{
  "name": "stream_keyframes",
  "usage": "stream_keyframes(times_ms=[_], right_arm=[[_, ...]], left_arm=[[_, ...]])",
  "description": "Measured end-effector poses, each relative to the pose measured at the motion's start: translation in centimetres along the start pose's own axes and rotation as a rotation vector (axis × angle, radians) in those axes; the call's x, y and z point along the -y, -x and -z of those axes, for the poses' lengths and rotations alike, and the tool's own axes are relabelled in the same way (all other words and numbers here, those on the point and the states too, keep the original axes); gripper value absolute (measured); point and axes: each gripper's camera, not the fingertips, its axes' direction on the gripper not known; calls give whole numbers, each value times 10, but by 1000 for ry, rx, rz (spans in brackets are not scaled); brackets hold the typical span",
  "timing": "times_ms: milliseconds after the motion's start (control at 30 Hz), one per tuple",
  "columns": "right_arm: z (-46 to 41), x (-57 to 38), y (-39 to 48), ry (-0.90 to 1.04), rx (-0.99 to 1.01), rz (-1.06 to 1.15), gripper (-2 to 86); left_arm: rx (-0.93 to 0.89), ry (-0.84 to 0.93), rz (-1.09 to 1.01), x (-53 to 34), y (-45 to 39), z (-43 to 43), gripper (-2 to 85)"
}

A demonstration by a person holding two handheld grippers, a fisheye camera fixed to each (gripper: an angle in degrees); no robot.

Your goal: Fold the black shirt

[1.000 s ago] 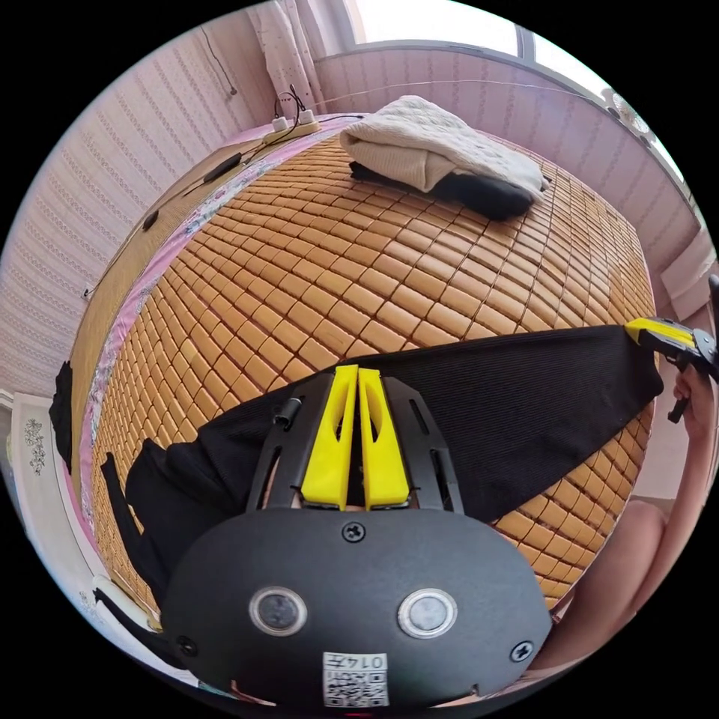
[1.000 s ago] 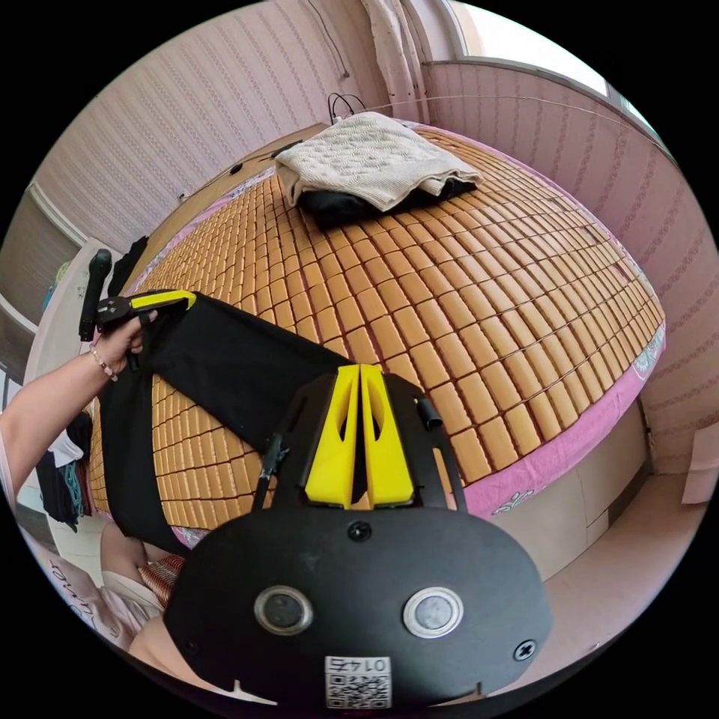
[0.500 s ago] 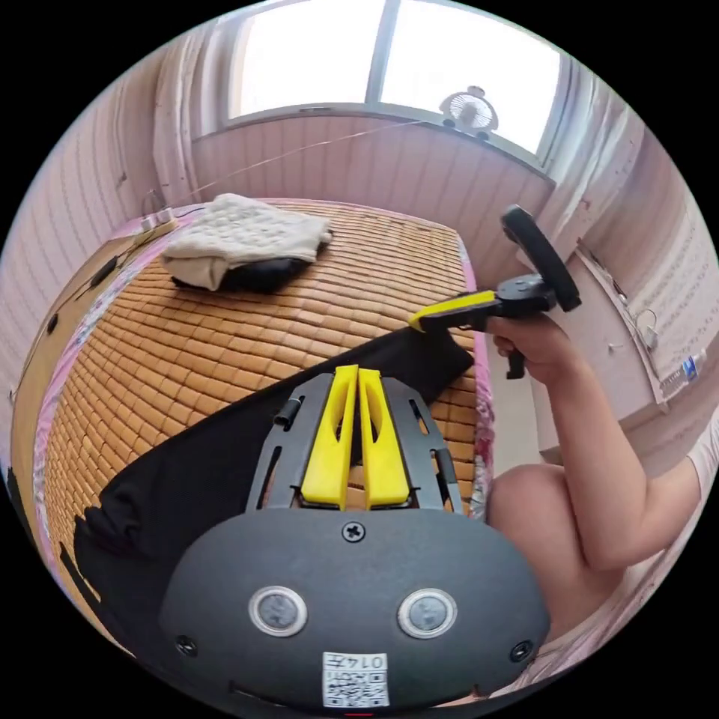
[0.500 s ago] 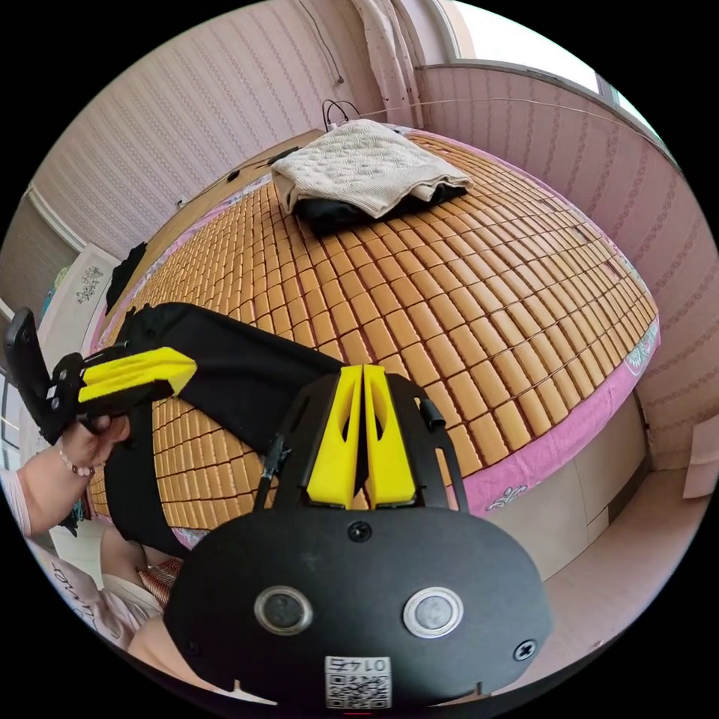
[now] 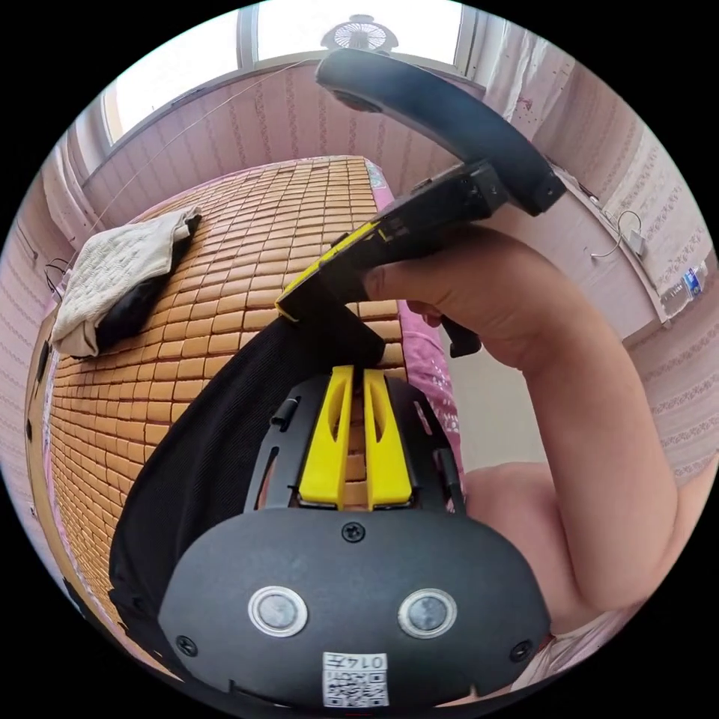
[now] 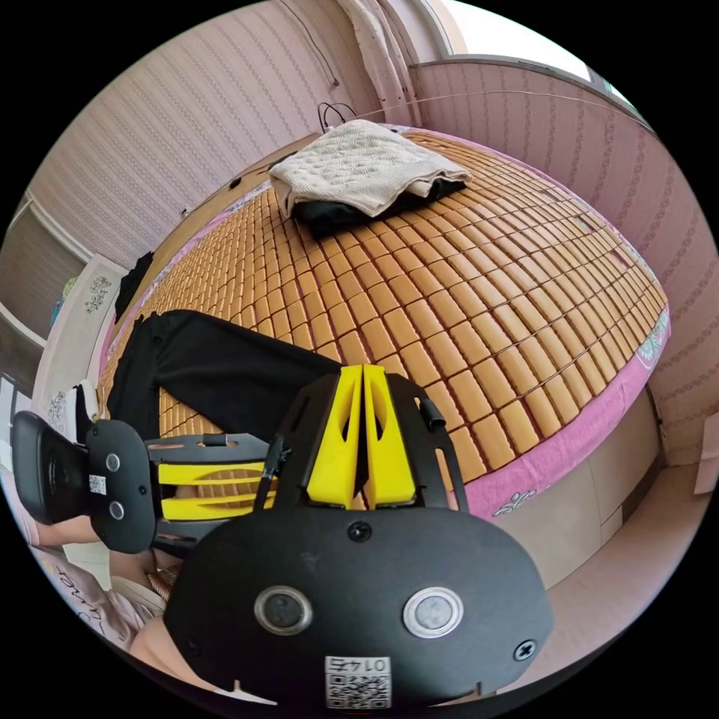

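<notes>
Ahead of me on the bamboo mat point(image 6: 479, 299) lies a folded cream sweater point(image 6: 359, 168) atop a dark garment point(image 6: 337, 213); a fan point(image 5: 358, 34) stands at the window.

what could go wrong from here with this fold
1. The right gripper alone pinches the black shirt. The left gripper has its jaws apart with no cloth between them, so the lifted corner could slip and the fold could fall open.
2. The two grippers are very close together, so they could knock into each other.
3. The held corner is right by the bed edge, so a dropped shirt might slide off.
</notes>
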Motion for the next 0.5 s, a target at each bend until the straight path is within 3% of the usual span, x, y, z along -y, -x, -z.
stream_keyframes(times_ms=[300,500], right_arm=[[-12,-1,7,-12,18,-17,-2],[-21,-4,12,-24,49,-44,-3]], left_arm=[[-80,41,-23,19,-6,49,-9],[-63,-62,-37,42,-15,109,-6]])
